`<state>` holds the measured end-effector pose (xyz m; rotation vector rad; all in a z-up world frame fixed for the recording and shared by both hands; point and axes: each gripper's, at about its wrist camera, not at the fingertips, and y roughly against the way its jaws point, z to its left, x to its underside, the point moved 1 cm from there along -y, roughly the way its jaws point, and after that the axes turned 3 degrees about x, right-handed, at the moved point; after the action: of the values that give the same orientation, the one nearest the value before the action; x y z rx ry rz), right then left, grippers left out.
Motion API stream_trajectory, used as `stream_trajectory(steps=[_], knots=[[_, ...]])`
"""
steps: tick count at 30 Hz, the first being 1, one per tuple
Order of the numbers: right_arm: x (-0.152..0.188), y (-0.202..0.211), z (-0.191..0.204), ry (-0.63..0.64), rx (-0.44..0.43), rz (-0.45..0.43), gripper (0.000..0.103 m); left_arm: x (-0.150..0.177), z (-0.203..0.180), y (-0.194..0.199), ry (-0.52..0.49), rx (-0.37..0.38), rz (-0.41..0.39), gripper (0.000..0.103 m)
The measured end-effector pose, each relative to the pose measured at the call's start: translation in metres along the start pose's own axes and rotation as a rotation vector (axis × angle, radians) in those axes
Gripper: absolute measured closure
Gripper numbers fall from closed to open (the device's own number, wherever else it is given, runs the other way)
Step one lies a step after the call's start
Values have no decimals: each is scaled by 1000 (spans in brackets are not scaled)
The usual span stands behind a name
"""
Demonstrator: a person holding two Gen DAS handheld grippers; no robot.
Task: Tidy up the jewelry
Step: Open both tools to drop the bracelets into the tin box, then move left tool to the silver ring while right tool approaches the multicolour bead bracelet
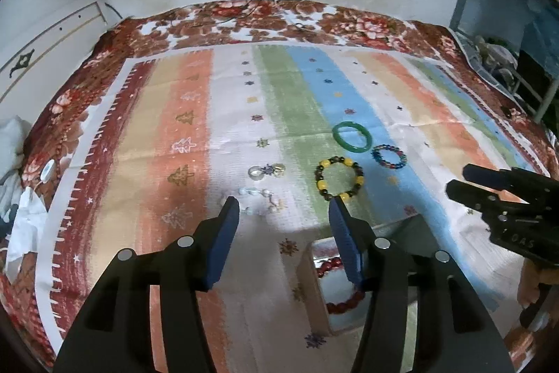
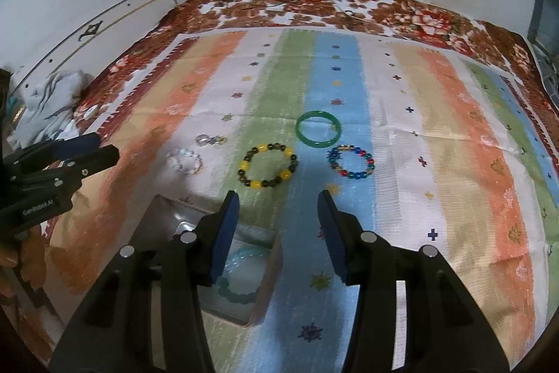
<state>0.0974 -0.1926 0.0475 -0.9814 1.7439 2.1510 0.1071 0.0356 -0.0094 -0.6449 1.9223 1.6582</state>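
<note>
Left gripper (image 1: 284,210): jaws apart, nothing between them.
Clear bead bracelet (image 1: 260,198): just ahead of the left jaws, at 11 o'clock.
Yellow bead bracelet (image 2: 268,166): flat ring at 12 o'clock from the right jaws.
Right gripper (image 2: 278,204): jaws apart, empty, judged nearer the yellow one.

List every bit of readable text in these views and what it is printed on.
"GenRobot.AI": on the side of the left claw, seen from the right wrist.
"OAS", faint and only partly legible: on the body of the right claw, seen from the left wrist.
Nothing readable on the cloth or the jewelry.
</note>
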Motion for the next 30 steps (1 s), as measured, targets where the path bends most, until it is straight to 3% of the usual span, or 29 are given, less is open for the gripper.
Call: stream_trajectory(steps=[5, 8, 13, 15, 30], knots=[[-7, -9, -12, -28, 21, 1, 51, -8, 9, -13, 24, -18, 18, 46], [-12, -15, -19, -44, 28, 5, 43, -11, 12, -19, 37, -25, 23, 34], [-20, -26, -31, -76, 34, 17, 38, -17, 13, -28, 36, -29, 39, 33], [-23, -30, -34, -82, 37, 24, 30, -19, 14, -32, 34, -32, 44, 33], [-35, -58, -57, -115, 69, 70, 27, -40, 24, -72, 24, -43, 106, 33]])
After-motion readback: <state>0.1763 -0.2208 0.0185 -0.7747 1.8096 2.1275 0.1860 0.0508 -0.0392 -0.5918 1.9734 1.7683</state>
